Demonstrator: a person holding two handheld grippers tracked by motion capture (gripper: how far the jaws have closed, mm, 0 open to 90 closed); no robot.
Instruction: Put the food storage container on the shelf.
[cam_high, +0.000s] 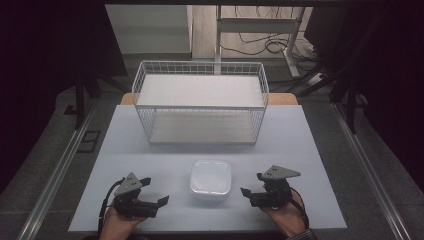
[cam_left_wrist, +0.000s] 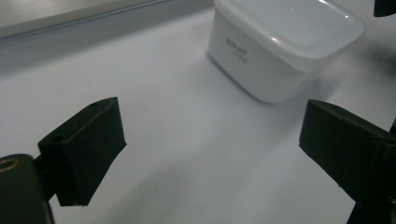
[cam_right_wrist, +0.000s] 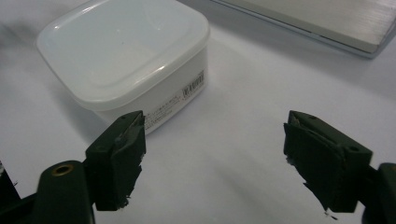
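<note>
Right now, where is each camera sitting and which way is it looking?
High view: above the table, looking forward and down at the wire basket, both hands and grippers.
Left gripper view: on the left gripper, facing the white box between its open jaws.
Right gripper view: on the right gripper, jaws open.
All share the box.

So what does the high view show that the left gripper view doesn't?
High view: the white wire rack at the back of the table, the floor cables, and both hands, with the left gripper and right gripper flanking the box. Left gripper view: small grey print on the side wall of the white lidded box. Both: that box, closed, on the white table, touched by neither gripper.
</note>
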